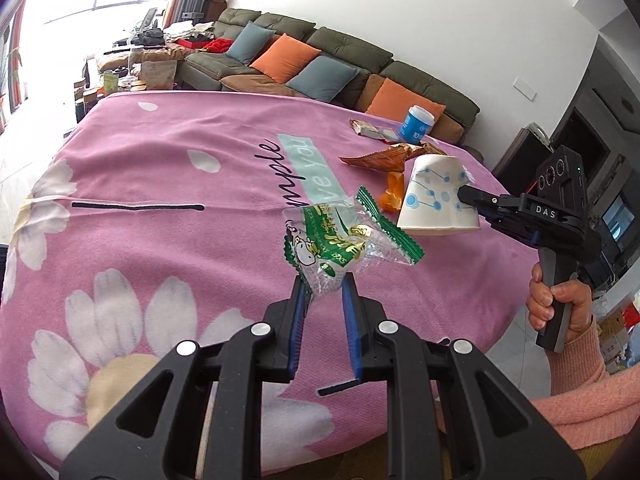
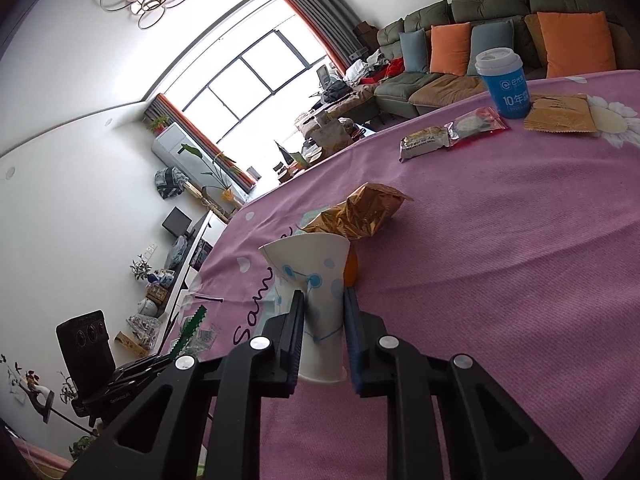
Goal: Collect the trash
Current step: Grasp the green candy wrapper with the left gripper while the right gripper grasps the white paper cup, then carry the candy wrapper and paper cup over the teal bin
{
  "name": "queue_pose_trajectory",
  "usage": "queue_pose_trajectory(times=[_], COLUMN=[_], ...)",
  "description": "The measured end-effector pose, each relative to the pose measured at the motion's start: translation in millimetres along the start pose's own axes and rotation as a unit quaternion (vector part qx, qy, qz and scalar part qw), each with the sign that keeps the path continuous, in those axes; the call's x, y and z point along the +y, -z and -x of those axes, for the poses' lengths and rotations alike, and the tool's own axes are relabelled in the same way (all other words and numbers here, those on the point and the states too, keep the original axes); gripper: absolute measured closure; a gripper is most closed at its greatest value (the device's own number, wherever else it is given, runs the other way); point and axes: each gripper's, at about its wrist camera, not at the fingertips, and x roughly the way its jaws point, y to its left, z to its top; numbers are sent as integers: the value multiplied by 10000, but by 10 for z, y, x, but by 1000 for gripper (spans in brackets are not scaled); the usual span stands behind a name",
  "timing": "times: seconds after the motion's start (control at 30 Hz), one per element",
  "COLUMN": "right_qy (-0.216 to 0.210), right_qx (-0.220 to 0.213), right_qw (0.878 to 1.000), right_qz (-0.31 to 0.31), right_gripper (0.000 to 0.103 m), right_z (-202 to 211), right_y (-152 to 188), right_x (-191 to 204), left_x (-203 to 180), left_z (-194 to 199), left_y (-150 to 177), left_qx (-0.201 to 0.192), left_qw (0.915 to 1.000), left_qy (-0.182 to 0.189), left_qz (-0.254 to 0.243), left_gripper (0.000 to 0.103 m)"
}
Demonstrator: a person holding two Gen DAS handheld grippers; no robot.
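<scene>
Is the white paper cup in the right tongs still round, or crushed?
Crushed. The right tongs squeeze the paper cup near its base, so the walls pinch in and the mouth flares flat and angular, in both views.

orange wrapper (image 2: 351,271) mostly hidden behind paper cup (image 2: 316,280), sofa (image 2: 560,4) cut off

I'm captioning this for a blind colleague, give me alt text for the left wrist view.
The left hand-held gripper pinches a clear and green snack wrapper above a pink flowered tablecloth. To the right, the right hand-held gripper grips a squashed white paper cup, with more wrappers and a blue cup behind.
</scene>
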Motion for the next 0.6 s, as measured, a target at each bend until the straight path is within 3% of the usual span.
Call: queue_pose_trajectory(times=[0.6], right_qy=[-1210], right_qx=[708], right_qw=[9882], right_qz=[614], right_gripper=[85], right_z=[-900], right_y=[-35], right_x=[885], left_x=[462], left_z=[621], left_y=[127], left_qx=[-466], left_qw=[9949], left_qy=[-705], left_qz=[543], left_gripper=[84])
